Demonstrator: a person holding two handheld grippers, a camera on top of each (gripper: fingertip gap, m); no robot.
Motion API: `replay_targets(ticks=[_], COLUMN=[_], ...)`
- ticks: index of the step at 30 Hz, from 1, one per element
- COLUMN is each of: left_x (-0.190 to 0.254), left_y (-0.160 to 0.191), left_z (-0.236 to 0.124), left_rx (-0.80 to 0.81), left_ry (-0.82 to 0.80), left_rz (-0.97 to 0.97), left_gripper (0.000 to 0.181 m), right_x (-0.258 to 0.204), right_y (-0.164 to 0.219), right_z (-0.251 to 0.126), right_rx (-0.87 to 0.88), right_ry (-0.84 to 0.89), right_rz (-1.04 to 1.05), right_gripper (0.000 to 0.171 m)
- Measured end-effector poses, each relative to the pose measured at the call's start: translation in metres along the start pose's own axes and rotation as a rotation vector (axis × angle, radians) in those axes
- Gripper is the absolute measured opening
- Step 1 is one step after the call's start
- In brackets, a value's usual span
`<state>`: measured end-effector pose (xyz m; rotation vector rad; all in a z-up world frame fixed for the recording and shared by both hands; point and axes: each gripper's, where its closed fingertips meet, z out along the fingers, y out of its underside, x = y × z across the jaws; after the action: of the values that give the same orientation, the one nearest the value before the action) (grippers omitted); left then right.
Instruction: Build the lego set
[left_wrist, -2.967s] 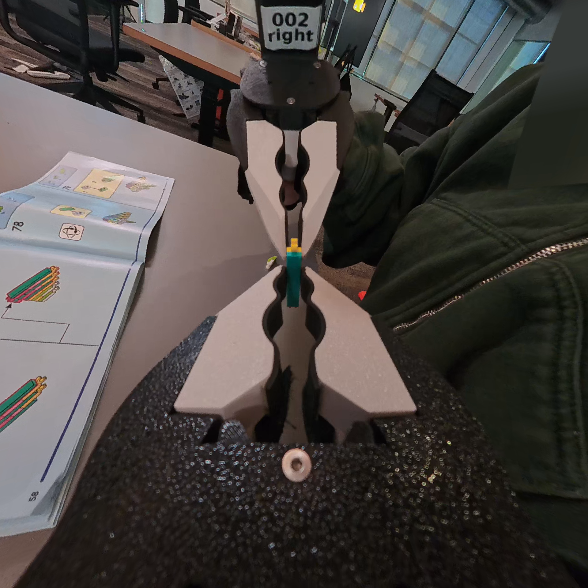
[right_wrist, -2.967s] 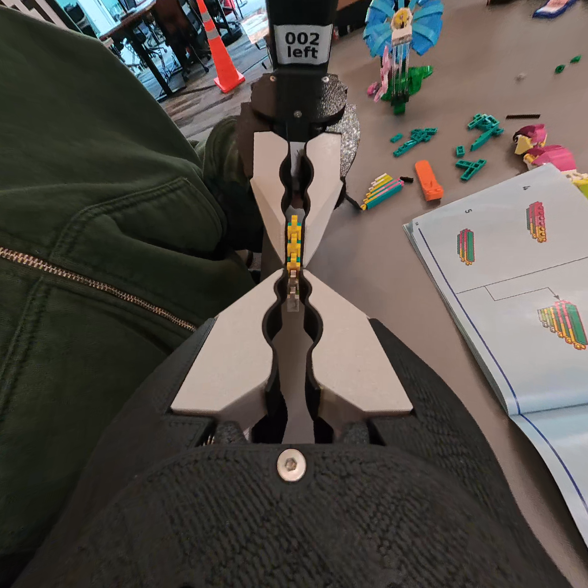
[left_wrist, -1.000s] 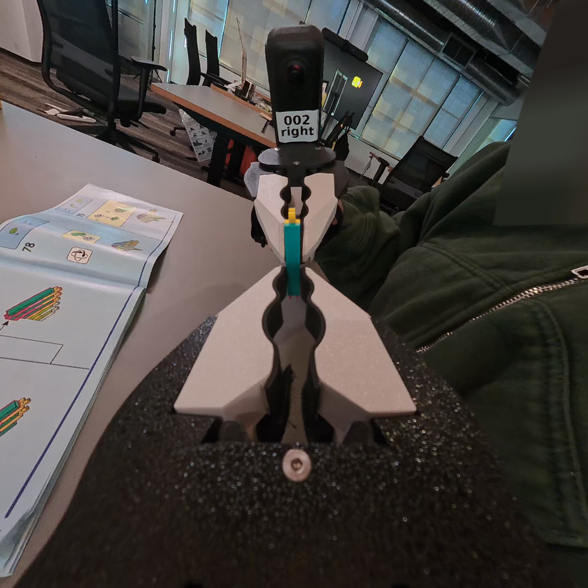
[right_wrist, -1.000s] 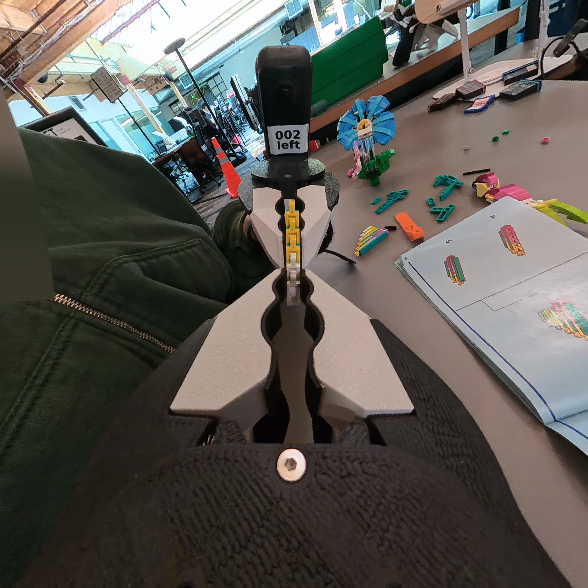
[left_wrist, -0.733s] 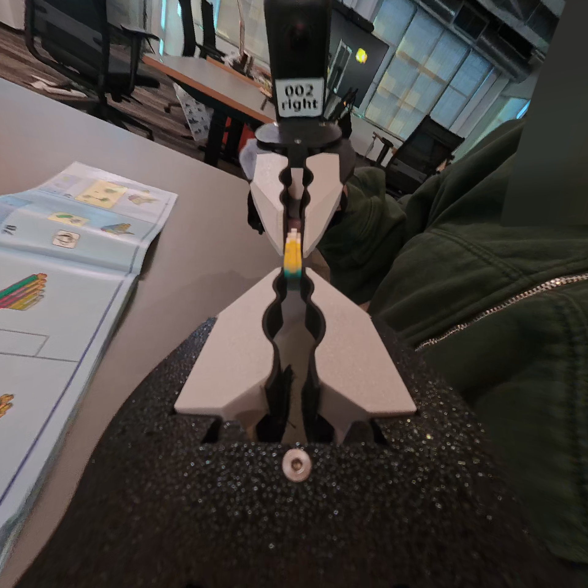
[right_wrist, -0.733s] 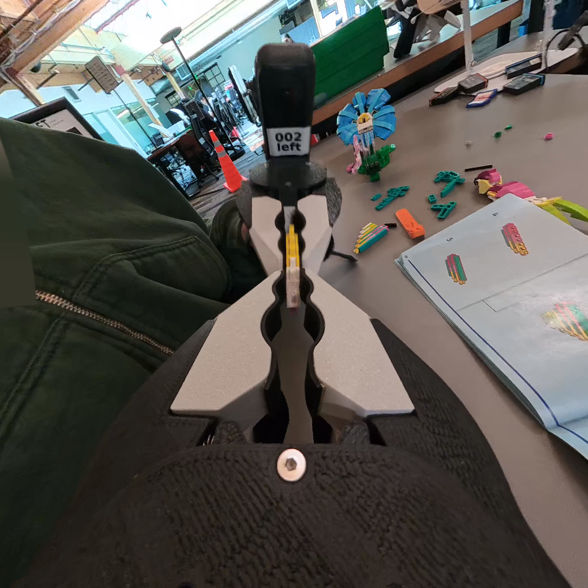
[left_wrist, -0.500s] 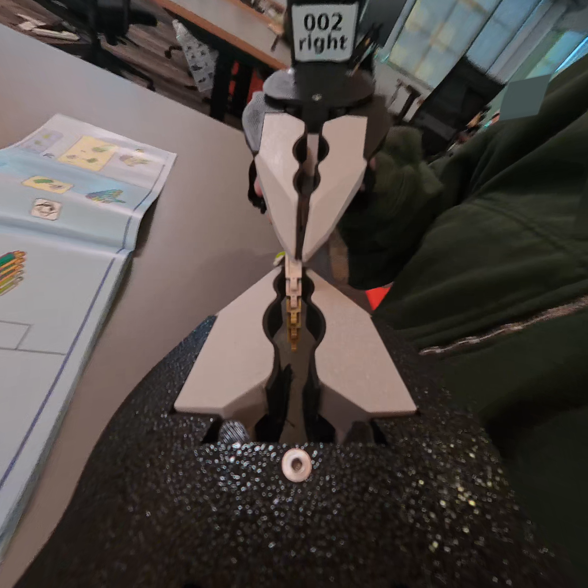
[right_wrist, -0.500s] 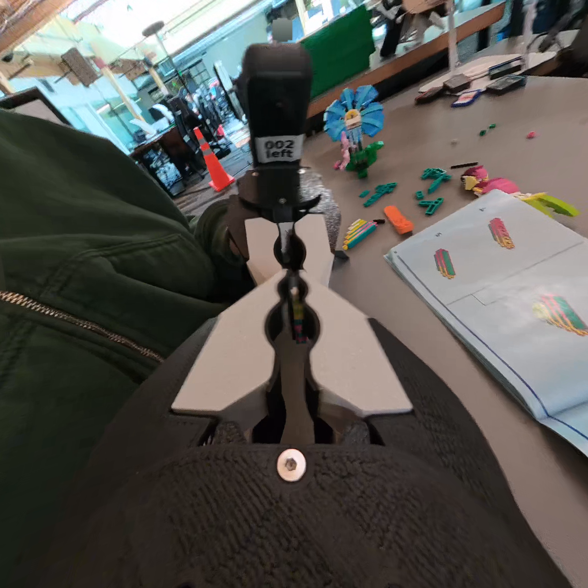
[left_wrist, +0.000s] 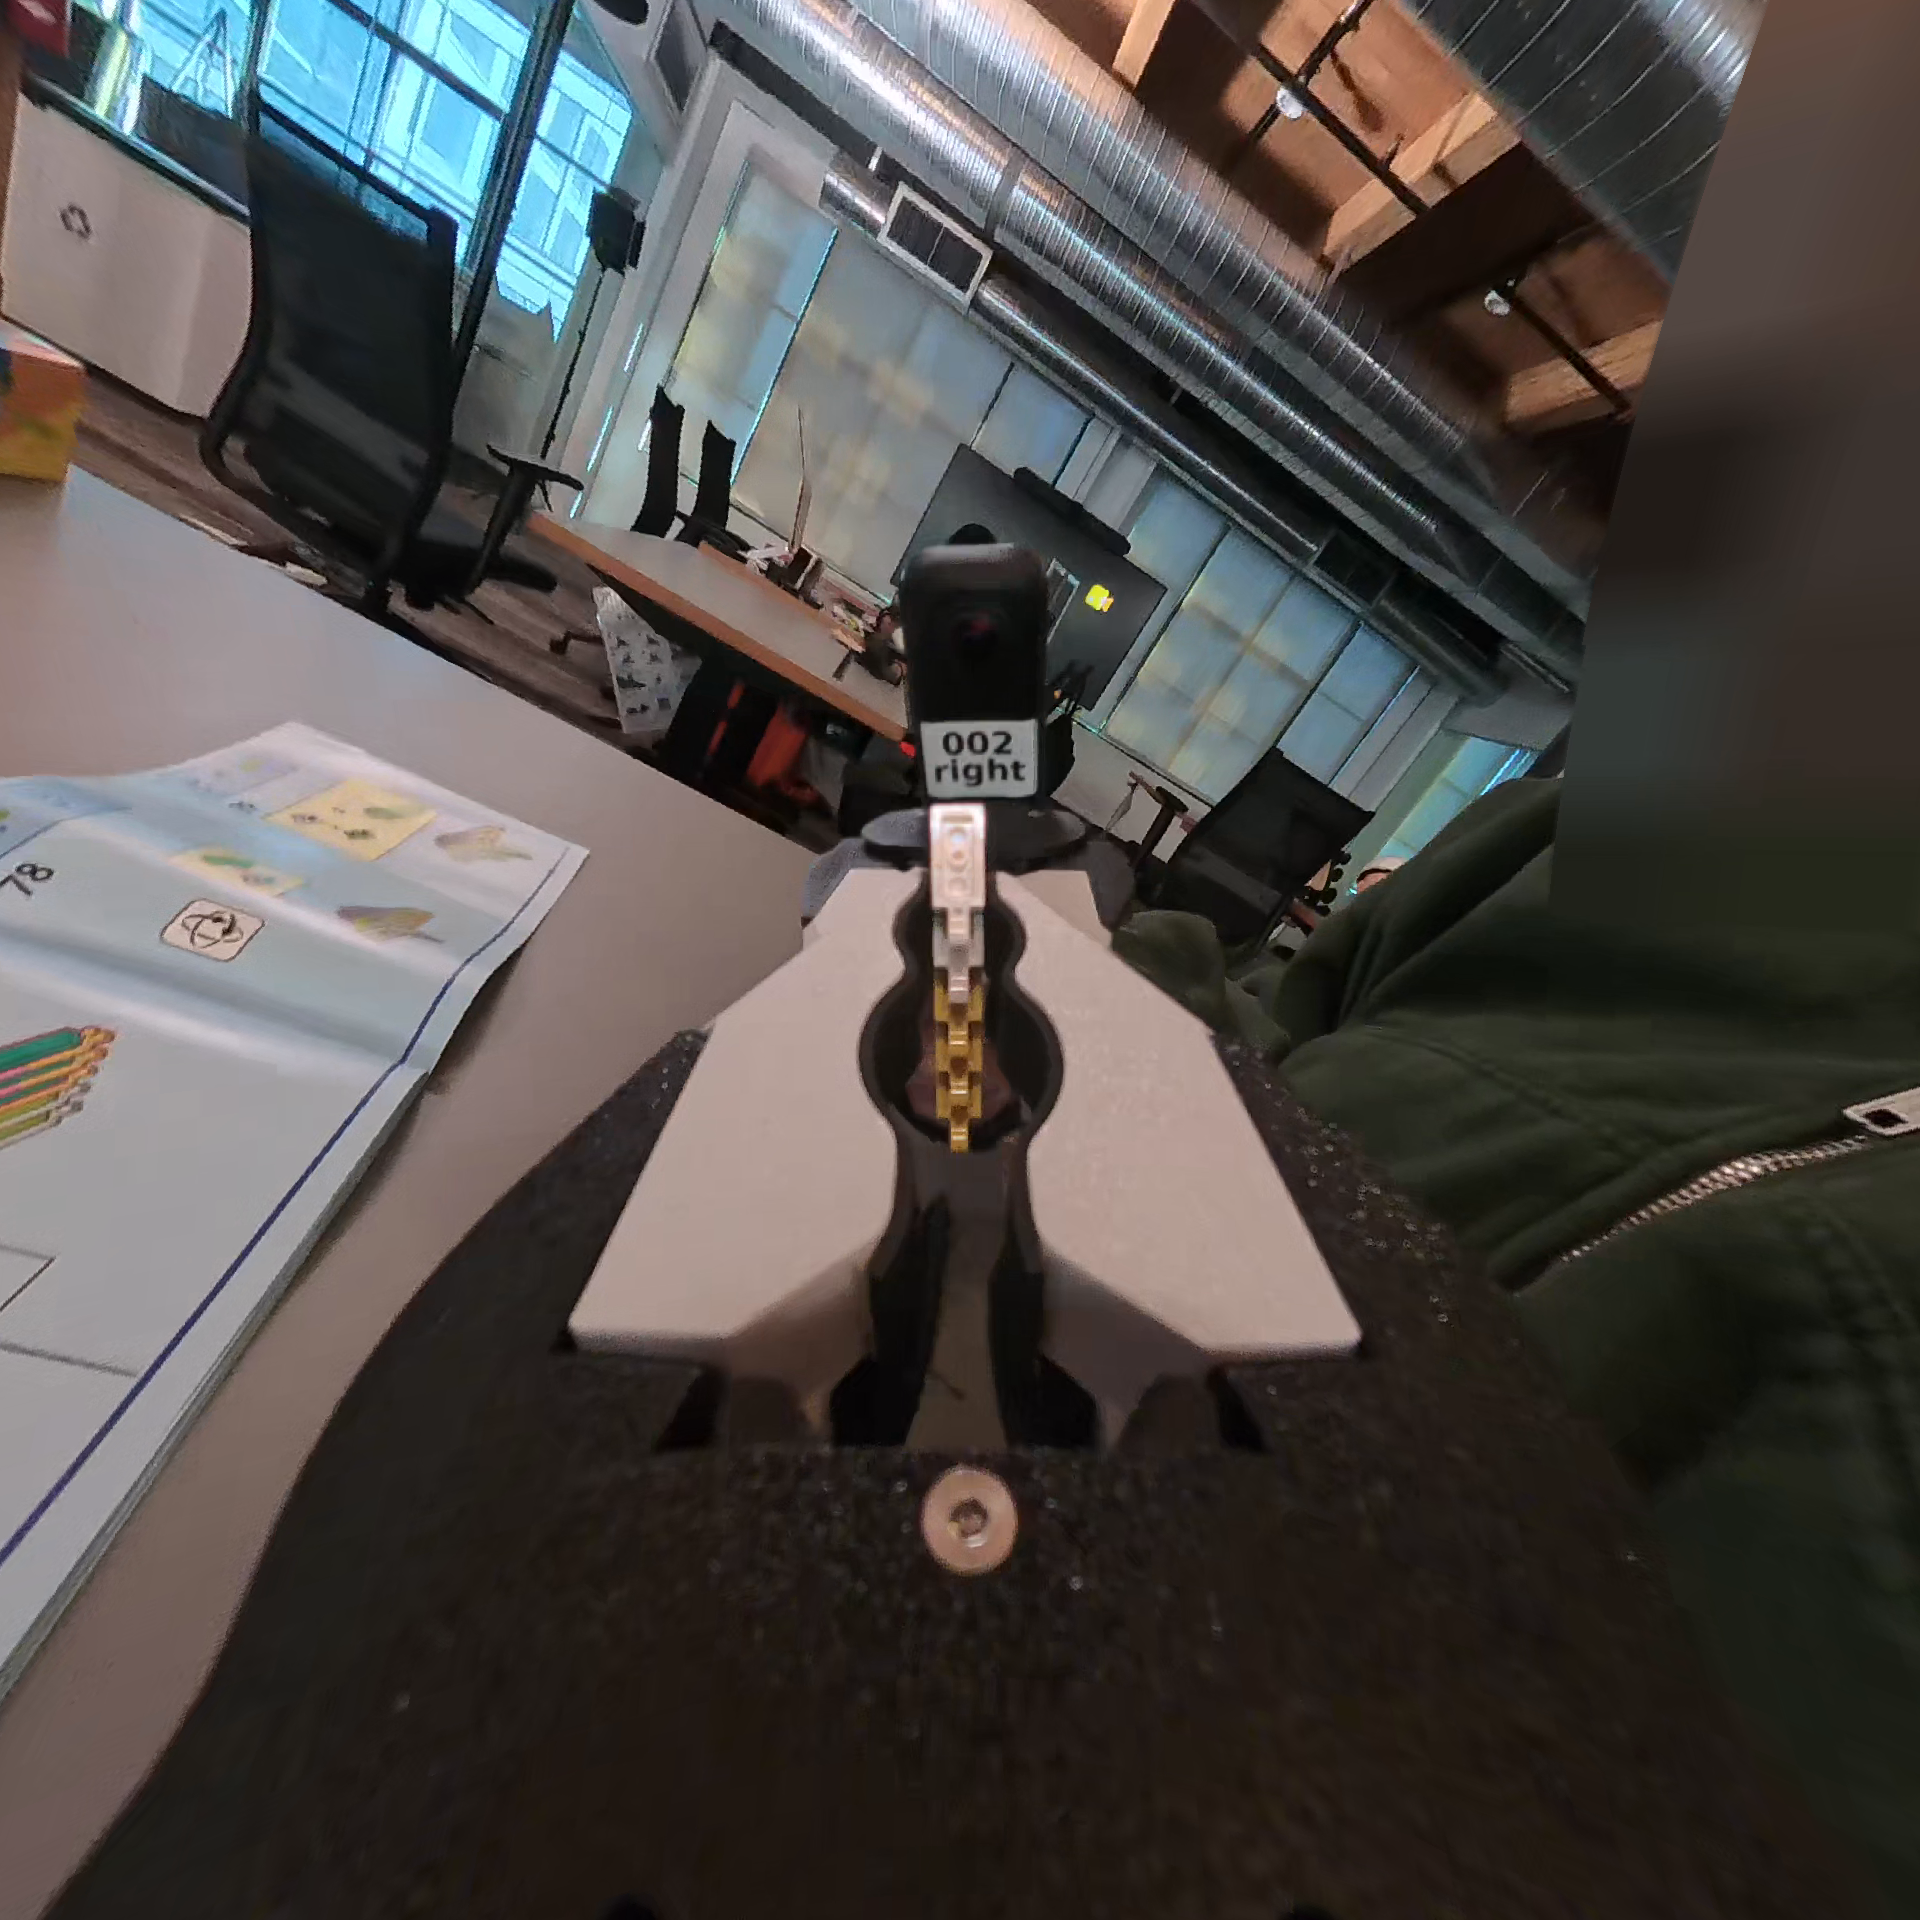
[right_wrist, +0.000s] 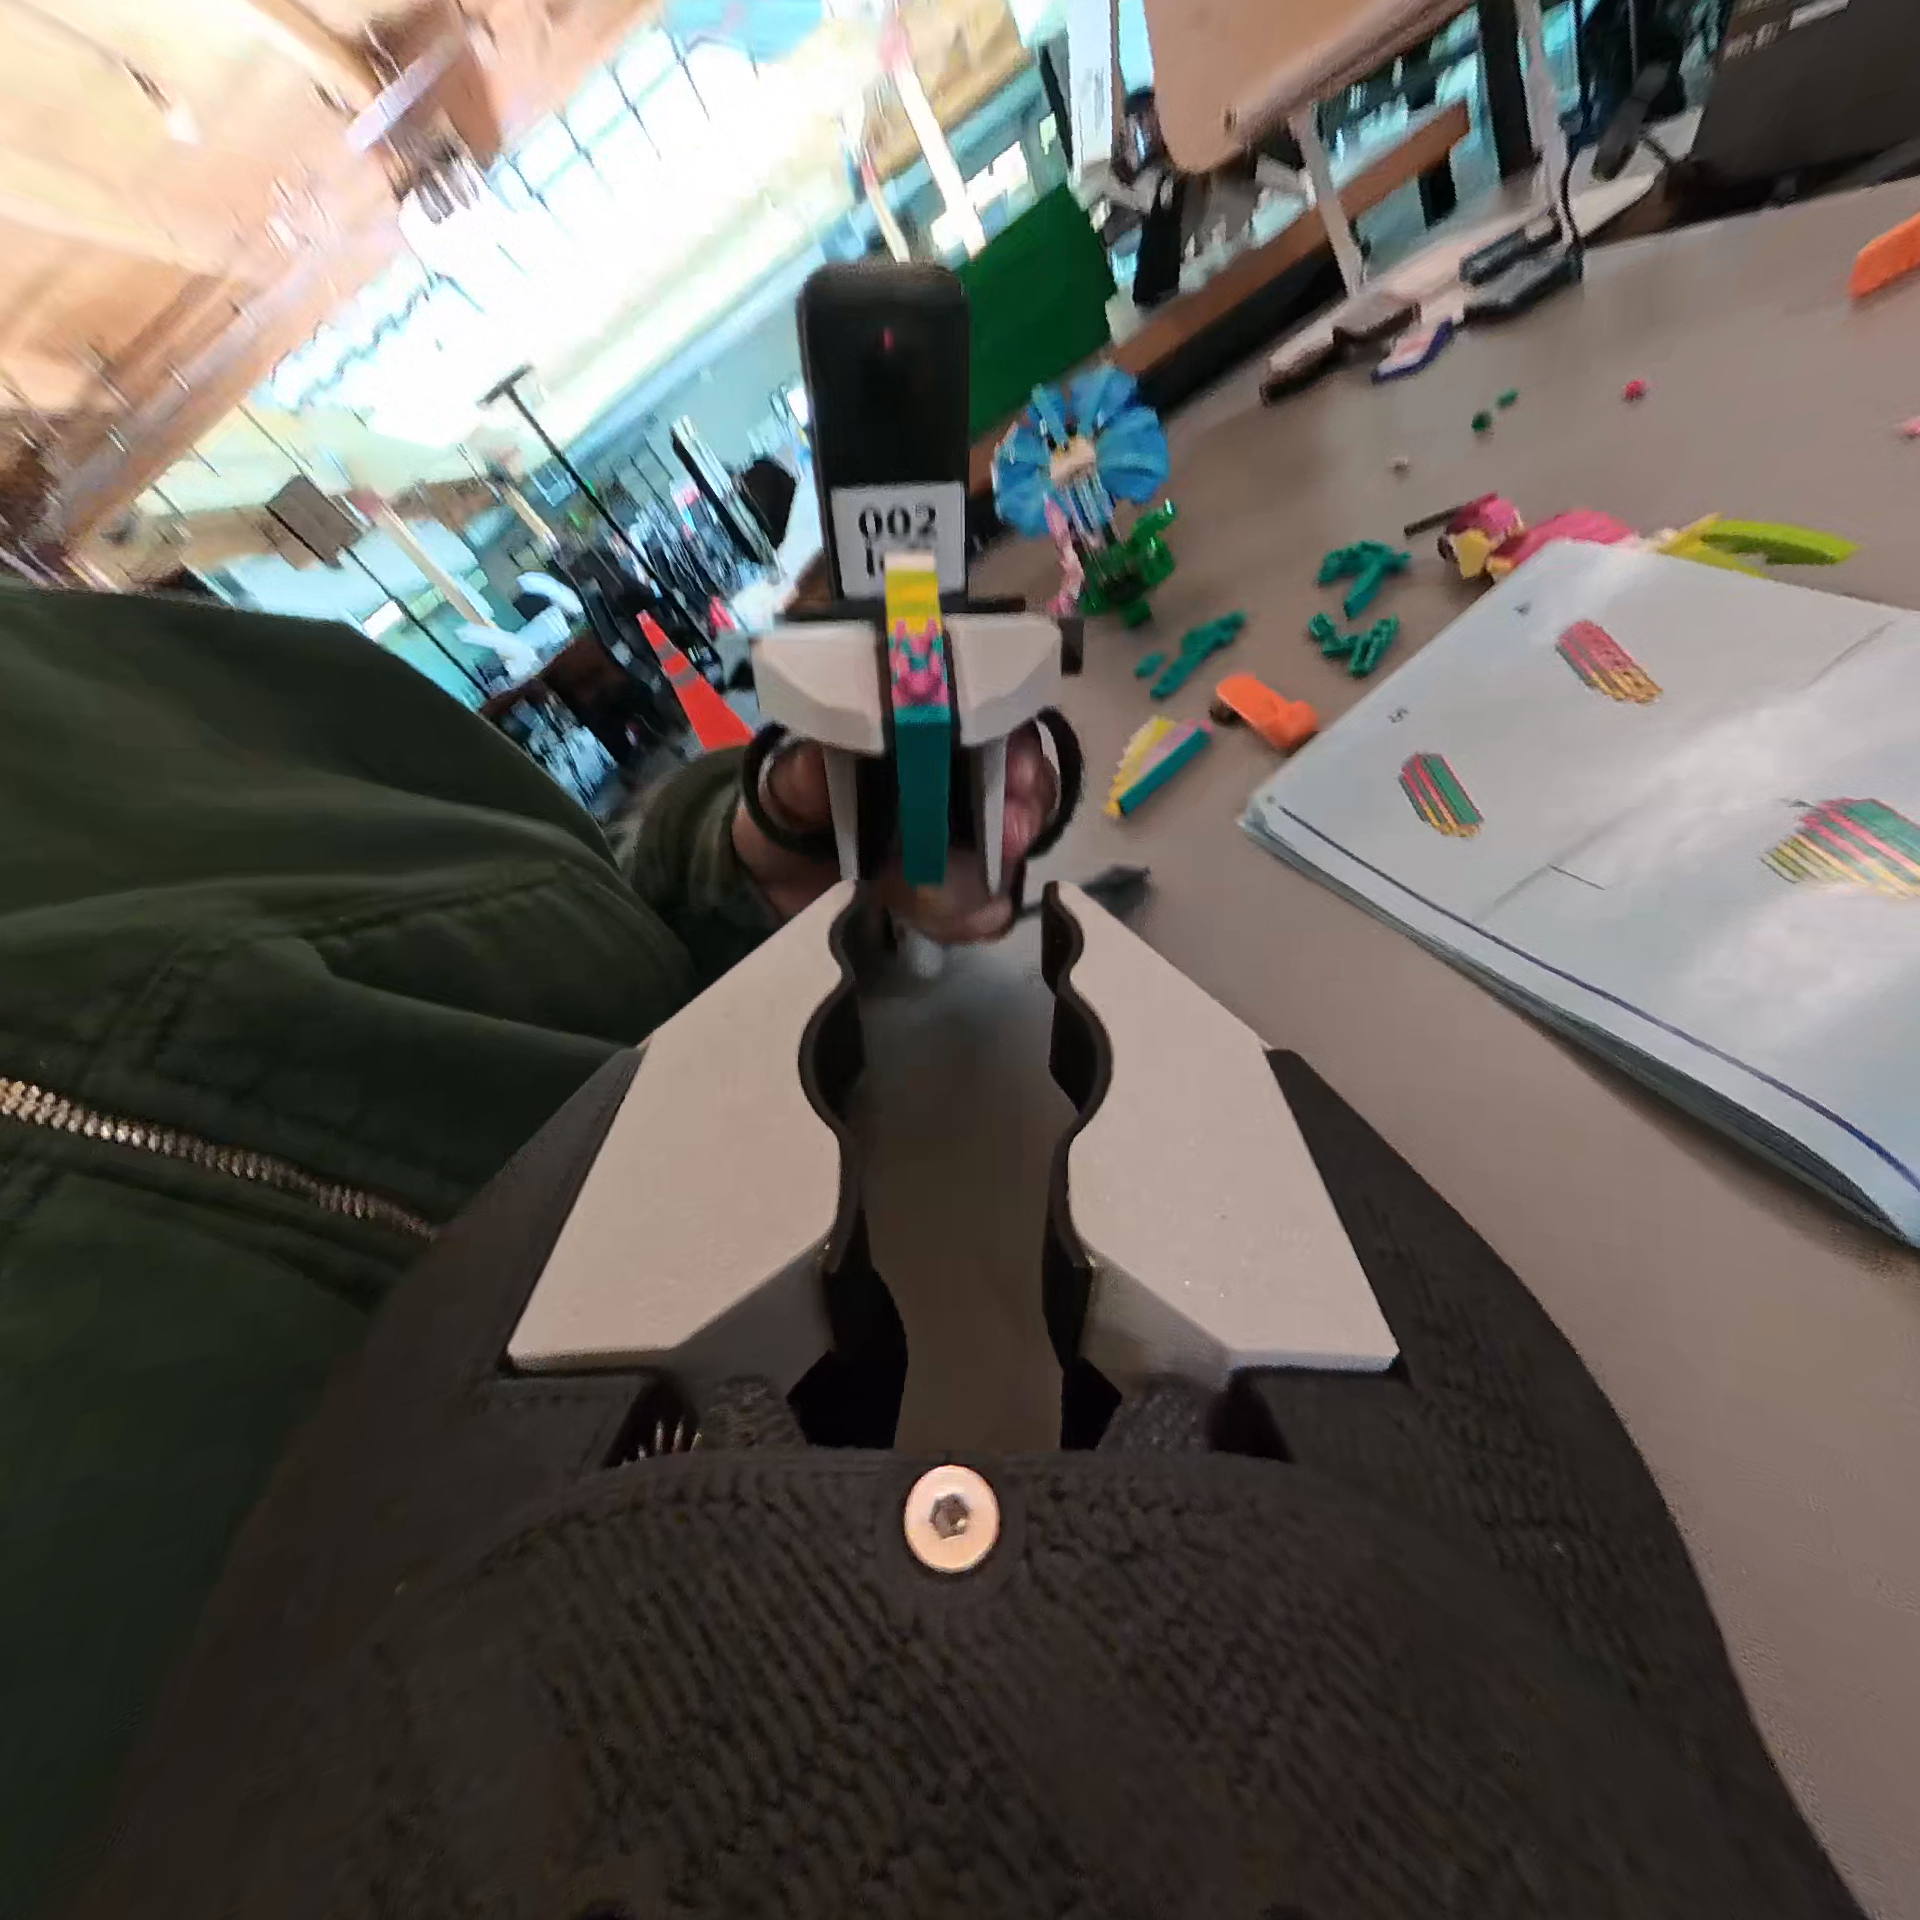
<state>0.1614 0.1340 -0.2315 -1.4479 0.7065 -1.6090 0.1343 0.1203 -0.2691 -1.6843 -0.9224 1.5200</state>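
My left gripper (left_wrist: 961, 896) is shut on a flat lego stack (left_wrist: 958, 997), held edge-on, with white and yellow plates showing between the fingers. From the right wrist view the same stack (right_wrist: 921, 769) shows teal, pink, yellow and white layers, clamped in the left gripper (right_wrist: 920, 847) and raised off the table. My right gripper (right_wrist: 948, 914) is open and empty, its tips just short of the stack's teal lower end. In the left wrist view only the right gripper's camera (left_wrist: 971, 644) shows; its fingers are hidden behind my left fingers.
An open instruction booklet (right_wrist: 1610, 831) lies on the grey table, also in the left wrist view (left_wrist: 208, 987). Beyond it are a striped lego stack (right_wrist: 1158, 764), an orange piece (right_wrist: 1262, 707), teal pieces (right_wrist: 1351, 623), a blue flower model (right_wrist: 1091, 468) and a pink-and-lime model (right_wrist: 1538, 535). A green jacket (right_wrist: 260, 883) is close. Spacing between my two grippers at the tips: around 4 cm.
My right gripper has opened, let go of the stack and drawn back a little. My left gripper keeps the stack and has tilted upward.
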Motion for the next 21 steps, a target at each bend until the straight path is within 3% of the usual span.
replay_targets(ticks=[1, 3, 7, 11, 15, 18, 21], left_x=[0.002, 0.004, 0.001, -0.022, -0.042, -0.042, -0.042], left_y=[0.002, 0.005, 0.007, 0.021, 0.004, 0.001, 0.006], left_z=[0.002, 0.005, -0.002, -0.014, -0.031, -0.032, -0.029], left_rx=[-0.002, -0.013, -0.026, -0.145, -0.123, -0.128, -0.155], left_ry=[0.003, 0.011, -0.008, -0.162, -0.369, -0.397, -0.401], left_rz=[0.01, 0.01, 0.0, 0.037, 0.208, 0.26, 0.284], left_gripper=[0.004, 0.005, 0.006, 0.022, 0.032, 0.033, 0.034], right_x=[-0.003, -0.008, -0.008, 0.017, 0.047, 0.058, 0.074], right_y=[-0.004, -0.011, -0.005, 0.028, 0.057, 0.074, 0.078], right_z=[0.002, 0.002, -0.007, -0.031, -0.06, -0.071, -0.073], right_rx=[0.044, 0.109, 0.038, -0.304, -0.621, -0.811, -0.89], right_ry=[-0.015, -0.052, -0.071, 0.036, 0.146, 0.141, 0.178], right_rz=[0.012, 0.026, 0.032, 0.108, 0.172, 0.201, 0.197], right_gripper=[0.03, 0.009, 0.007, 0.007, 0.007, 0.007, 0.012])
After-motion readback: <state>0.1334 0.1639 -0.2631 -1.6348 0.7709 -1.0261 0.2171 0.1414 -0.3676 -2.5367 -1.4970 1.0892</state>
